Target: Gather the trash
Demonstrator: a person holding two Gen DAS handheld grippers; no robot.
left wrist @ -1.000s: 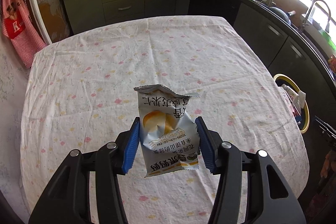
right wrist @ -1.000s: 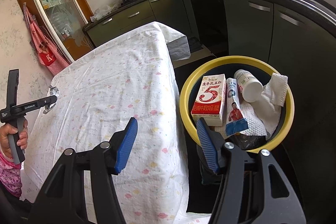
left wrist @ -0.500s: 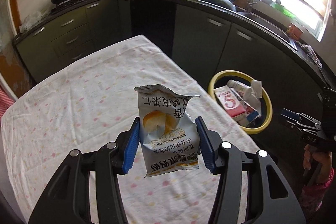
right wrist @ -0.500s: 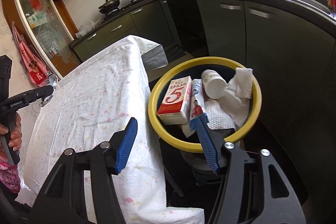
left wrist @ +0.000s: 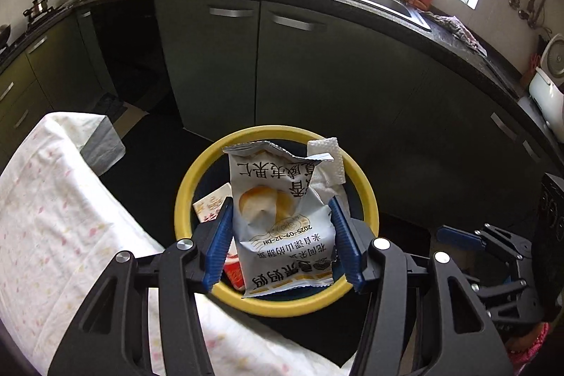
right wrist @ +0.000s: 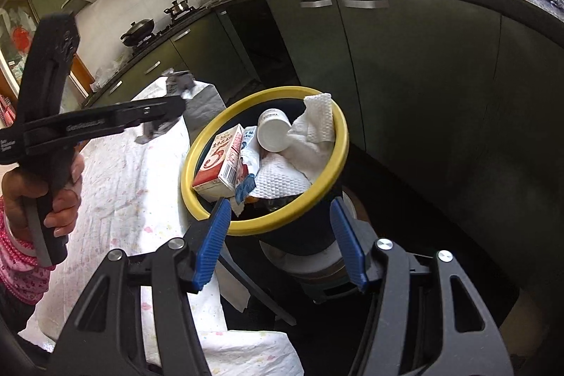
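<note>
Holding silver snack wrapper (left wrist: pixel 282 221) in left claw (left wrist: pixel 282 238) w/ jaws just eased wider, pads touching still, above yellow-rimmed trash bin (left wrist: pixel 366 189). Right claw (right wrist: pixel 280 235) open, empty, nr bin beside surface (left wrist: pixel 63 221).

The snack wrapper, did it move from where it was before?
Yes. The snack wrapper, between the left gripper's just-opening jaws, went from over the table to over the yellow-rimmed bin.
</note>
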